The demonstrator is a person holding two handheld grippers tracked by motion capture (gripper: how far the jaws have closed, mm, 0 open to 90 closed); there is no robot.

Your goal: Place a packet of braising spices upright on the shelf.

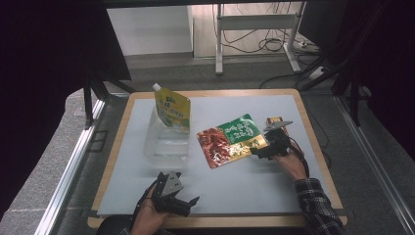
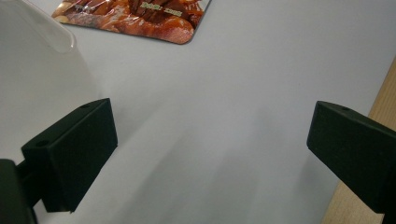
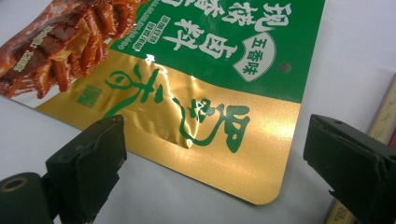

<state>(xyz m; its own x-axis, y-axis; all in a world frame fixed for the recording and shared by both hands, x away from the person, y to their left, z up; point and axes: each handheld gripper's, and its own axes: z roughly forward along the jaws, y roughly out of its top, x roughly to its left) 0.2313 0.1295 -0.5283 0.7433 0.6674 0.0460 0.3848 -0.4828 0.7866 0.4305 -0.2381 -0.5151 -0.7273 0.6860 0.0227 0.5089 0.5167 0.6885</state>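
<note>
A flat snack pouch (image 1: pixel 231 139), red, green and gold, lies in the middle of the white mat. My right gripper (image 1: pixel 259 148) hovers at its gold right corner with jaws wide apart; in the right gripper view the pouch (image 3: pixel 187 93) lies just ahead of the open jaws and nothing is pinched between them. A yellow spouted pouch (image 1: pixel 172 110) stands upright in a clear plastic container (image 1: pixel 166 142). My left gripper (image 1: pixel 188 203) rests near the table's front edge, open, with bare mat between its jaws (image 2: pixel 210 154).
A small brown packet (image 1: pixel 274 120) lies behind the right gripper. The mat covers a wooden table (image 1: pixel 313 142) whose edge shows at the right of the left gripper view. The clear container's rim (image 2: pixel 56 37) sits at that view's upper left.
</note>
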